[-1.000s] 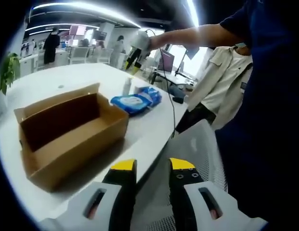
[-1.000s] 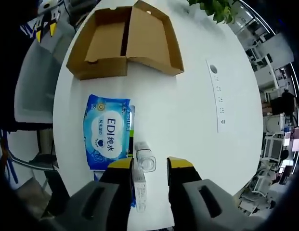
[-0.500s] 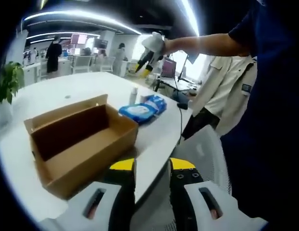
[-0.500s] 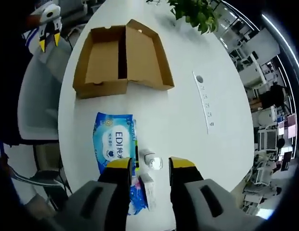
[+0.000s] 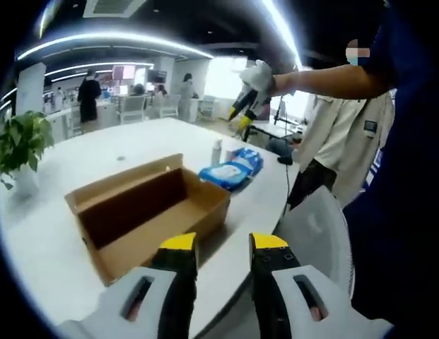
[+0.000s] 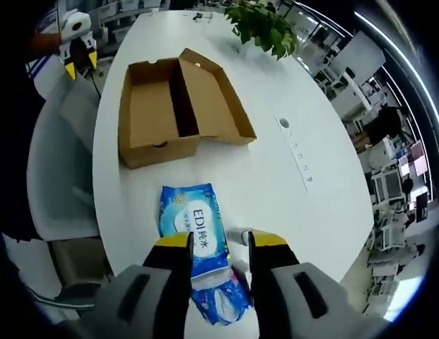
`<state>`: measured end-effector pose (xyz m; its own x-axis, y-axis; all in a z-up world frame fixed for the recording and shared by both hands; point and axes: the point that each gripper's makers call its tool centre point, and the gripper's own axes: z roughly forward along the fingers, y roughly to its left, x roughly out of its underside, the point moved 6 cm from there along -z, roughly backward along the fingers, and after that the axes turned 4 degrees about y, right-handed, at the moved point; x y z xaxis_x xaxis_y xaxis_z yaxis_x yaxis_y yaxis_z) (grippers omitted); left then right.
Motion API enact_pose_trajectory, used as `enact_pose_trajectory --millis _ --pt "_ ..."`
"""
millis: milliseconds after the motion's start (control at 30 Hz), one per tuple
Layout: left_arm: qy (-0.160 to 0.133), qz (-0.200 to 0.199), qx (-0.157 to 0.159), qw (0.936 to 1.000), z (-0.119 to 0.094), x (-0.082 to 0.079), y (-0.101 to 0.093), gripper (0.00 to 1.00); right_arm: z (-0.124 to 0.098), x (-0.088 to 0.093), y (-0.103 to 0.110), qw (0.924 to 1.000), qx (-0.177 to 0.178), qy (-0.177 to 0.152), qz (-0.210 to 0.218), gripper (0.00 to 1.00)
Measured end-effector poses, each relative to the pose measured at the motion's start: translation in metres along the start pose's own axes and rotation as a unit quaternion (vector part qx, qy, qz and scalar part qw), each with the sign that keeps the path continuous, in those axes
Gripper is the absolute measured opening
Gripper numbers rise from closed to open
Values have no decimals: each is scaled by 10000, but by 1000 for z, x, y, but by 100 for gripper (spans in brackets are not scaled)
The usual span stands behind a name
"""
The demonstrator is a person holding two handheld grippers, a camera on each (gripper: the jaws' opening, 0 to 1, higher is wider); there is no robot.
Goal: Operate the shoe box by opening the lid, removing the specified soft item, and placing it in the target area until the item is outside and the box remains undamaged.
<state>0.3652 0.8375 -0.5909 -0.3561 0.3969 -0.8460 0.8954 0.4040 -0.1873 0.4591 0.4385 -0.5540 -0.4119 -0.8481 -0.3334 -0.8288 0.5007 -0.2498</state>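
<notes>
Open cardboard shoe box (image 6: 178,106) on the white table (image 6: 276,176), lid folded back flat beside the tray; its interior appears bare, though the near wall hides part of the floor in the left gripper view. A blue wipes packet (image 6: 198,226), the soft item, lies on the table apart from the box, its near end cut off behind the right hand-held gripper (image 6: 218,241), whose jaws stand apart above it. A small bottle (image 6: 240,235) beside it is hard to make out. The left hand-held gripper (image 5: 218,244), jaws apart, hovers at the table edge. A potted plant (image 6: 261,25) stands beyond.
</notes>
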Motion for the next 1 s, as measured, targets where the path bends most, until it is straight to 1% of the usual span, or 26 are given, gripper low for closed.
enact_pose_trajectory --millis 167,200,300,400,467,533,600,733,800,833,867,900,1000 --pt "-94 -66 -268 9996 -8 -5 15 27 0 1 10 9987 227 -201 418 28" --pt "-117 -85 -334 9993 -10 -6 19 27 0 1 11 9976 303 -249 577 28" --pt "-145 -141 -582 9981 -15 -7 31 27 1 0 16 9958 439 -340 722 27" --pt "-180 -237 -756 9967 -19 -7 42 27 3 -2 23 9926 545 -467 982 27" --pt "-146 -274 -844 9959 -21 -6 48 27 3 -4 30 9920 550 -511 1018 27" --pt "-188 -317 -908 9952 -24 -7 53 27 7 -4 35 9909 578 -531 1090 26" --pt "-181 -347 -975 9945 -24 -6 56 27 11 -5 40 9884 620 -597 1249 25" --pt "-124 -457 -1232 9913 -26 -4 66 26 17 -6 50 9854 640 -657 1431 25" --pt "4 -540 -1471 9876 -26 -1 72 26 19 -9 55 9800 705 -802 1677 24" --pt "132 -541 -1651 9847 -26 2 76 26 20 -12 59 9750 685 -957 1883 24" --pt "130 -545 -1709 9837 -24 4 79 25 21 -14 61 9712 686 -1092 2001 24" --pt "186 -668 -1877 9798 -25 6 83 25 22 -15 63 9634 796 -1218 2252 25" --pt "206 -751 -2037 9759 -24 8 88 26 24 -19 72 9500 908 -1470 2601 24"
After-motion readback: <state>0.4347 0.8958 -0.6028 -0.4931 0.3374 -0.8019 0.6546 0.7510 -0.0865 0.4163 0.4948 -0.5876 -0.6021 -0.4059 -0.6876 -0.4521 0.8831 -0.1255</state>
